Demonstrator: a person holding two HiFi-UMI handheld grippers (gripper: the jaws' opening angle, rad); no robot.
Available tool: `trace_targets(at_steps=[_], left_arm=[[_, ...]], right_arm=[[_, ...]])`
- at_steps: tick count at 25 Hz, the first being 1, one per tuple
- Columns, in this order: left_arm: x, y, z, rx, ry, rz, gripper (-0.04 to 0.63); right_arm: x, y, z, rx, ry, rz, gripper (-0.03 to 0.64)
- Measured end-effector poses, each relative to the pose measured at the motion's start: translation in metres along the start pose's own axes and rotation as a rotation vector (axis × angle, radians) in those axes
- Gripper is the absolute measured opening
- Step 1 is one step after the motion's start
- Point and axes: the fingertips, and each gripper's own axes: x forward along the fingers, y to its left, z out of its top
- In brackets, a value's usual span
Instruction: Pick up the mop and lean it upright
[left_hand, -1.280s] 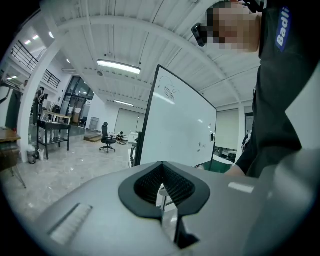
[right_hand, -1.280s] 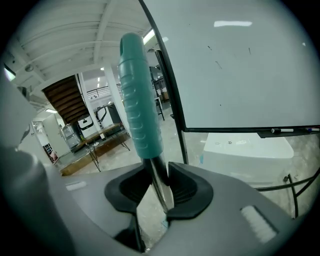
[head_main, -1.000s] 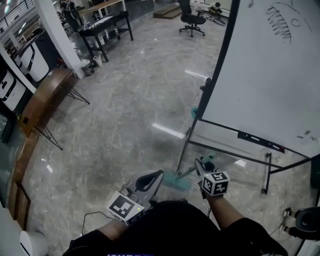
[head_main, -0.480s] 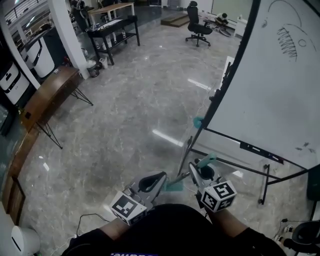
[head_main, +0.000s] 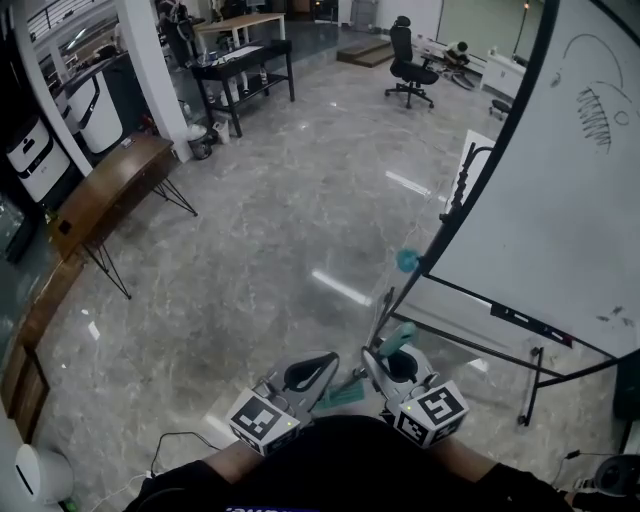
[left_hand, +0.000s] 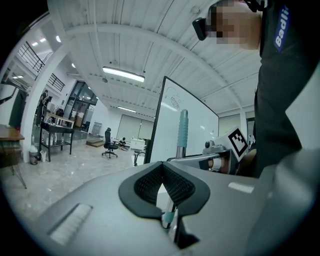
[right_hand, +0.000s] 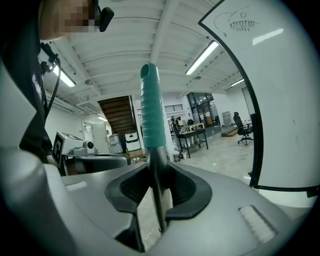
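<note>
Steel-poled mop (right_hand: 150, 105) stands upright beside the whiteboard (head_main: 540, 220), clamped in my right gripper (right_hand: 154, 172); my left gripper (left_hand: 161, 166) is closed, empty. On this glossy floor (head_main: 260, 250) its head may skid.

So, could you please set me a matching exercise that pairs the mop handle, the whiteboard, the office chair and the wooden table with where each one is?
Things:
1. mop handle
2. whiteboard
3. office chair
4. wooden table

Places:
A. far across the floor, at the top of the head view
B. along the left side of the head view
C. clamped between the fingers of the right gripper
D. at the right of the head view, in a black frame

Pairs: 1-C, 2-D, 3-A, 4-B
</note>
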Motion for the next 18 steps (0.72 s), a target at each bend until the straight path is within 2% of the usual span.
trace_targets(at_steps=[13, 18], left_arm=[[-0.019, 0.029, -0.004, 0.043, 0.022, 0.037, 0.018], [-0.026, 0.044, 0.002, 0.021, 0.008, 0.061, 0.018]], right_arm=[[0.036, 0.034, 0.011, -0.052, 0.002, 0.105, 0.101], [0.053, 0.040, 0.016, -0.059, 0.004, 0.129, 0.103]])
